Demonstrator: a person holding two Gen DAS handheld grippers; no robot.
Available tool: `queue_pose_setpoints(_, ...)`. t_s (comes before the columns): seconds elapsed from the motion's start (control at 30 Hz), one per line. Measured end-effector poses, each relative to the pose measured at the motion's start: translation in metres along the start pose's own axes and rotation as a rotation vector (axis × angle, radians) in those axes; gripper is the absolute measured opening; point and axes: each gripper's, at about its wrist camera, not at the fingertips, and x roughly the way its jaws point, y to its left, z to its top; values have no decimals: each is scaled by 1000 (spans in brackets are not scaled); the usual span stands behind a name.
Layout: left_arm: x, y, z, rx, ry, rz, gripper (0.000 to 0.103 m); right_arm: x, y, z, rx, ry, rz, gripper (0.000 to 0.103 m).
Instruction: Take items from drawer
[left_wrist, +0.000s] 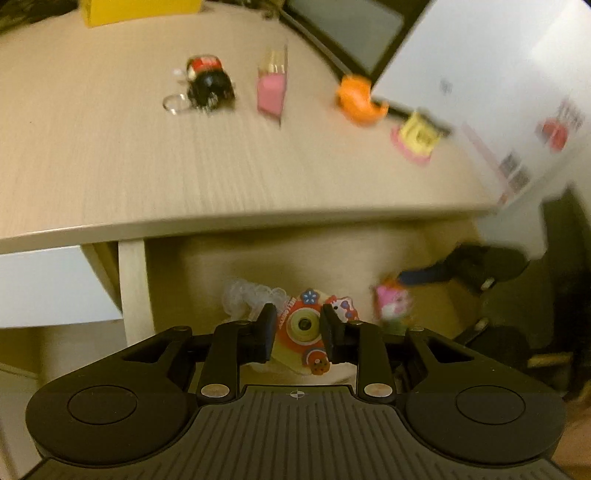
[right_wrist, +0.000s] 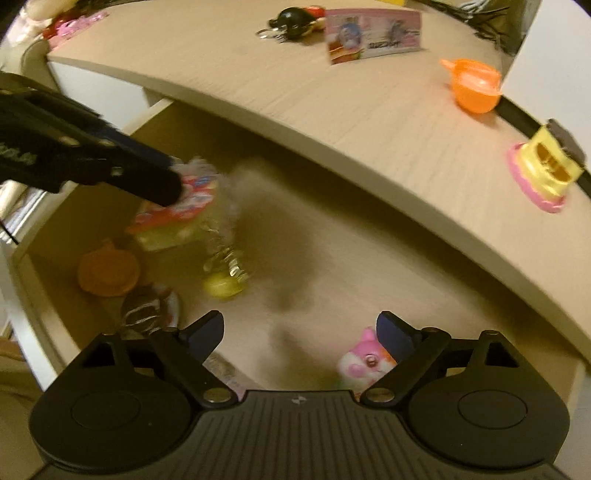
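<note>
My left gripper (left_wrist: 297, 314) is shut on a red and yellow toy camera (left_wrist: 303, 332) with a lace strap, held over the open drawer (right_wrist: 332, 266). In the right wrist view the left gripper (right_wrist: 162, 184) comes in from the upper left, holding that blurred toy camera (right_wrist: 184, 206). My right gripper (right_wrist: 299, 321) hangs open low over the drawer's front part. A pink plush toy (right_wrist: 364, 363) lies just inside its right finger, untouched. The left wrist view shows the same pink plush toy (left_wrist: 392, 301) beside the right gripper (left_wrist: 424, 276).
In the drawer lie an orange lid (right_wrist: 109, 273), a yellow ball with a shiny spring-like piece (right_wrist: 221, 286) and a dark shiny item (right_wrist: 147, 310). On the tabletop (left_wrist: 110, 155) stand an orange cup (right_wrist: 474, 86), a yellow-pink toy (right_wrist: 543, 173), a black keychain (left_wrist: 208, 85) and a pink card (left_wrist: 272, 90). A white box (left_wrist: 498, 74) sits at the right.
</note>
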Motion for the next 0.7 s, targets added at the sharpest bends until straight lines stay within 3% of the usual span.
queue_pose_setpoints(0.1, 8, -12, -3, 124, 19, 7, 27, 5, -2, -3, -13, 24, -20, 91)
queue_pose_setpoints(0.3, -4, -12, -2, 232, 22, -11, 27, 1, -29, -15, 77, 32, -87, 91)
queue_pose_setpoints(0.47, 9, -17, -4, 390, 145, 27, 27, -2, -55, -18, 184, 25, -111, 91)
queue_pose_setpoints(0.6, 37, -11, -4, 391, 306, 84, 27, -1, -59, -27, 228, 26, -119, 91)
queue_pose_setpoints(0.7, 53, -12, -3, 379, 356, 100, 28, -5, -60, -31, 243, 8, -130, 91)
